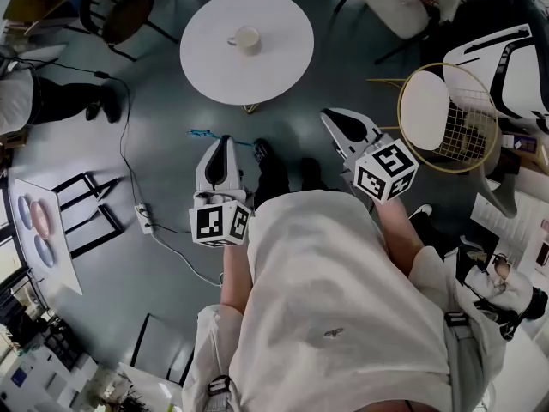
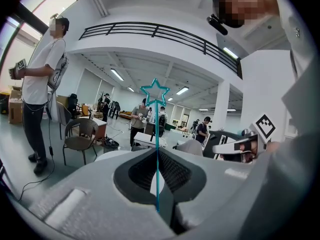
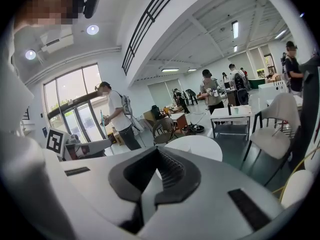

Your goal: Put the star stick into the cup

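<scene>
A pale cup (image 1: 246, 39) stands near the middle of a round white table (image 1: 283, 67) ahead of me. My left gripper (image 1: 225, 142) is shut on the thin teal star stick (image 1: 208, 135), well short of the table. In the left gripper view the star stick (image 2: 156, 134) rises upright from the closed left gripper (image 2: 157, 156), with its outlined star on top. My right gripper (image 1: 331, 115) hovers off to the right. Nothing shows between the closed jaws of the right gripper (image 3: 157, 154). The round table (image 3: 197, 145) lies beyond them.
A gold wire-frame chair (image 1: 463, 123) stands at the right. More chairs (image 1: 120, 11) sit beyond the table. A power strip and cable (image 1: 144, 220) lie on the floor at the left, near black frames (image 1: 86, 204). A person (image 2: 42, 84) stands at the left beside a chair (image 2: 80, 136).
</scene>
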Tool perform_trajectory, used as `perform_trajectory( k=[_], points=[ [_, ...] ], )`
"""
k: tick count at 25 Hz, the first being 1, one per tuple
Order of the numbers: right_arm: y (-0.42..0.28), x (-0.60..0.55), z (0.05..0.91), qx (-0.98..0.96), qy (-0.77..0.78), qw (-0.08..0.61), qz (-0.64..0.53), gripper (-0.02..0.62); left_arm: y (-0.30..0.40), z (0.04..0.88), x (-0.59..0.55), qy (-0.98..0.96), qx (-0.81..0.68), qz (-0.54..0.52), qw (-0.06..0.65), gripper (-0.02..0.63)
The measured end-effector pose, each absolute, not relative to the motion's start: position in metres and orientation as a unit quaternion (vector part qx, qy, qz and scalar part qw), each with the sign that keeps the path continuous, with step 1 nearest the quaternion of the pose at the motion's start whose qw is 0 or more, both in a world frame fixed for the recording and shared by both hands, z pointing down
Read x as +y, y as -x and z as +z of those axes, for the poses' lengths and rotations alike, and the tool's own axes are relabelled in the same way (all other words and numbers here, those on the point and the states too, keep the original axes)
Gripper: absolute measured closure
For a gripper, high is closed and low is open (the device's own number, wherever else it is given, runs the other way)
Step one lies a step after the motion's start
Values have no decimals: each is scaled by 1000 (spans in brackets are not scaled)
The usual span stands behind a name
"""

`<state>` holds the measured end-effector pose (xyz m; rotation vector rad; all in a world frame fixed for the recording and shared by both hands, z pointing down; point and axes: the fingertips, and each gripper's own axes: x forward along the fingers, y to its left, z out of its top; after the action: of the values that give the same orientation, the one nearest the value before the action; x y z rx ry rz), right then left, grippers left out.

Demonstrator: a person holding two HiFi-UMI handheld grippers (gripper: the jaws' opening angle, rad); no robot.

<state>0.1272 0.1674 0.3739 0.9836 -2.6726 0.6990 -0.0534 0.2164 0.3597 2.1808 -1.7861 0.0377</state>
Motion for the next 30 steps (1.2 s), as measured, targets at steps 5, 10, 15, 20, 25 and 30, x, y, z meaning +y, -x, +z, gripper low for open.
perform_trajectory(
  k=[5,10,15,20,25,30],
  points=[
    [-100,145,367,-900,-353,100,238,588,83,354,185,-778,-609,13,153,589],
    [-67,129,359,-896,-364,98,236,588,116,353,161,-787,-598,9,155,589],
    [-40,123,364,-888,-377,105,242,588,142,358,145,-798,-581,7,160,589],
    [-21,117,371,-881,-386,109,253,588,162,361,130,-807,-568,5,161,589],
    [-8,110,373,-870,-406,114,257,588,183,371,120,-811,-558,10,174,589],
    [-16,103,372,-860,-421,123,261,588,181,371,105,-819,-547,18,176,589]
  ],
)
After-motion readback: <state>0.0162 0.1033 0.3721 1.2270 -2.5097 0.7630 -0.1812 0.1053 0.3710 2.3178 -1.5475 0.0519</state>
